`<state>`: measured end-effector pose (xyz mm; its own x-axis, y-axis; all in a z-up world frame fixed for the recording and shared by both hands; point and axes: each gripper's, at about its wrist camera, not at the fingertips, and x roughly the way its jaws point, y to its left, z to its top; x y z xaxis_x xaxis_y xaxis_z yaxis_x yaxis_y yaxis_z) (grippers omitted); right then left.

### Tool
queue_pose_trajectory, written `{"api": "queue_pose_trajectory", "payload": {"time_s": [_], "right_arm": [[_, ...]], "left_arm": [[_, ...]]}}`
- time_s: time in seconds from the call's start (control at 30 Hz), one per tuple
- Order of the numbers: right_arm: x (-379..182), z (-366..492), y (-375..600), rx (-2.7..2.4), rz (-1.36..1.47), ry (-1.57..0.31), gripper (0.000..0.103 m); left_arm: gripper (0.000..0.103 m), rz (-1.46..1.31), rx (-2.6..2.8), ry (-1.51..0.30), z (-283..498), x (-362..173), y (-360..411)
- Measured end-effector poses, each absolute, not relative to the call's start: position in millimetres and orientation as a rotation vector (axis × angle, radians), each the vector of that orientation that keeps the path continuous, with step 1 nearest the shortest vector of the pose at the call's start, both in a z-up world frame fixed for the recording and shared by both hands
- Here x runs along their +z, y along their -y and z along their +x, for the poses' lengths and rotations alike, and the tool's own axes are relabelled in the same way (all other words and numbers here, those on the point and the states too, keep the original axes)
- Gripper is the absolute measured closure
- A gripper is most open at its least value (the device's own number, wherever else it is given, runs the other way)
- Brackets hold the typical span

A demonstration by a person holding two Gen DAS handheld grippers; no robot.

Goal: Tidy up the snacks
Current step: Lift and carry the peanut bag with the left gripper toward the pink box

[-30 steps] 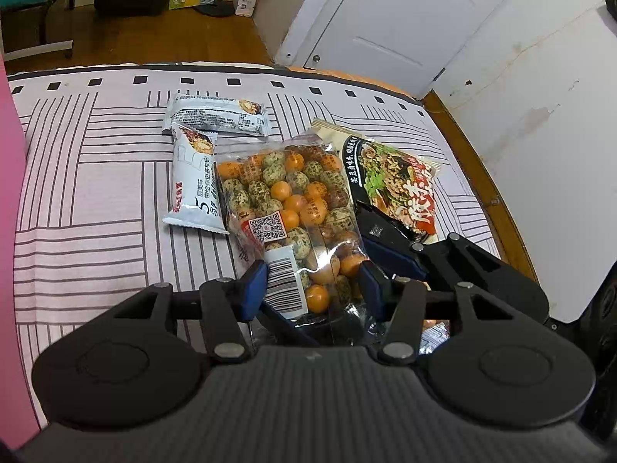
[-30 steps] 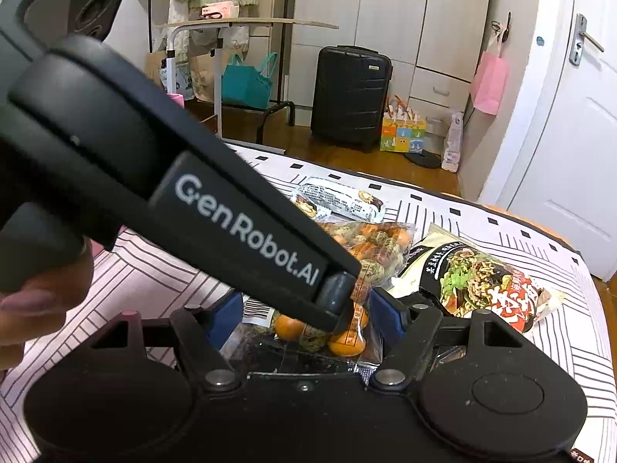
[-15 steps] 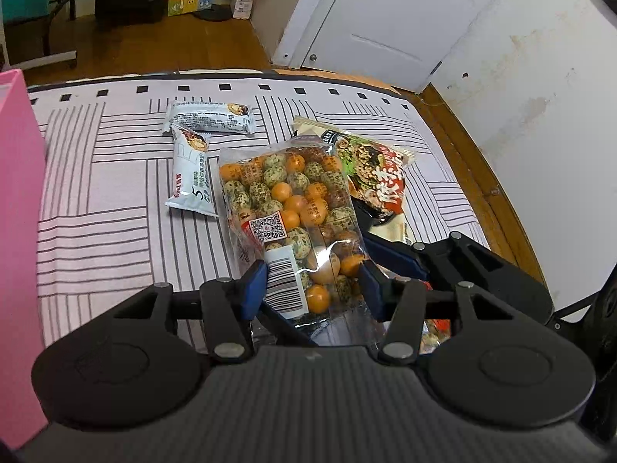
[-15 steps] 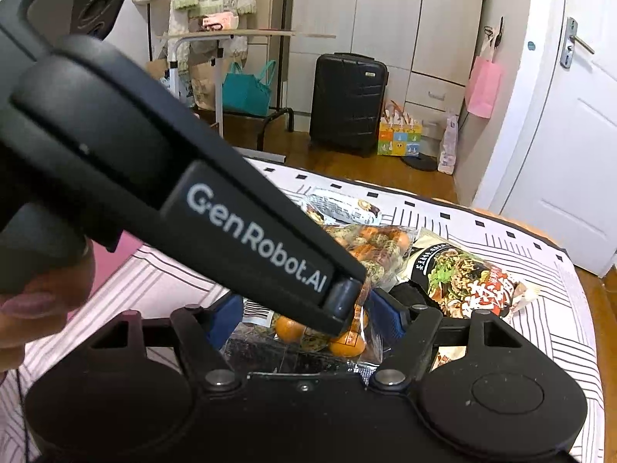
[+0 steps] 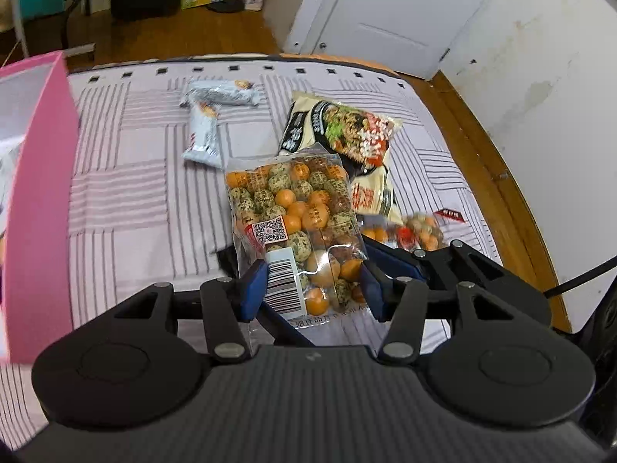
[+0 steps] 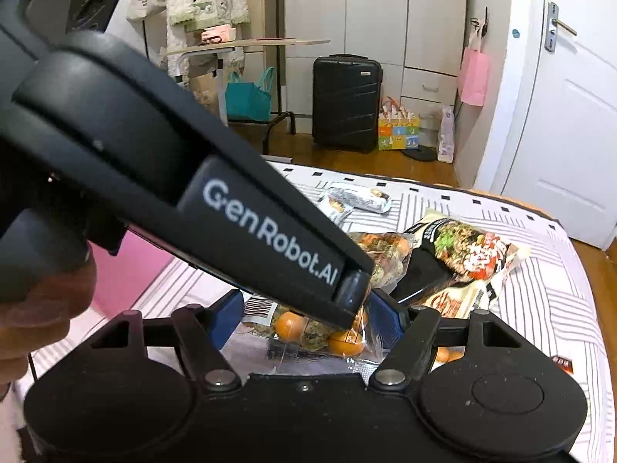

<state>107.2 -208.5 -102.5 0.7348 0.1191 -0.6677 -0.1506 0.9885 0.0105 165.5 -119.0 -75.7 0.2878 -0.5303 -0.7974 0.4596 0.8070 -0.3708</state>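
Note:
A clear bag of orange and green coated nuts [image 5: 293,208] hangs above the striped bed. My left gripper [image 5: 312,289] is shut on its lower end beside the barcode. In the right wrist view the same bag [image 6: 385,250] runs down between the blue pads of my right gripper [image 6: 306,320], which close on its bottom seal. The left gripper's housing [image 6: 231,212] crosses that view and hides most of the bag. One of the right gripper's fingers [image 5: 393,266] shows just behind the bag's right edge.
A noodle packet [image 5: 347,131] and two white snack bars [image 5: 219,94] lie on the bed [image 5: 127,200]. A small nut pack [image 5: 408,231] sits by the right gripper. A pink box [image 5: 38,193] stands at the left. Wooden floor, a suitcase [image 6: 345,100] and a door lie beyond.
Both grippers have risen together with the nut bag, off the noodle packet. The packets on the bed look farther away, and the pink box has come further into the left wrist view.

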Motion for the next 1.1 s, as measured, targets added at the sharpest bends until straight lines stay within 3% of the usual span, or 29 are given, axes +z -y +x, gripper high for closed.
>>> {"api": "queue_pose_trajectory", "payload": {"time_s": [0.3, 0.7, 0.83, 0.9, 1.0, 1.1], "right_arm": [[-80.4, 99.6, 174.8, 0.143, -0.069, -0.845, 0.028], [-40.5, 97.9, 147.7, 0.227, -0.150, -0.774, 0.030], [-24.9, 97.8, 130.0, 0.258, -0.188, -0.730, 0.040], [-21.2, 105.9, 121.5, 0.292, -0.189, -0.701, 0.051], [-19.9, 113.9, 112.4, 0.323, -0.189, -0.666, 0.052], [-28.5, 136.5, 124.6, 0.342, -0.071, -0.731, 0.057]], "left_arm": [[0.052, -0.110, -0.637, -1.118, 125.5, -65.0, 82.4], [0.052, -0.132, -0.598, -1.015, 86.5, -22.8, 31.3], [0.053, -0.124, -0.560, -0.975, 78.8, -9.5, 10.3], [0.055, -0.135, -0.548, -0.950, 81.0, -5.0, -0.2], [0.055, -0.136, -0.527, -0.921, 87.3, -0.2, -16.5], [0.056, -0.240, -0.553, -1.005, 104.4, -14.0, -37.2]]}}
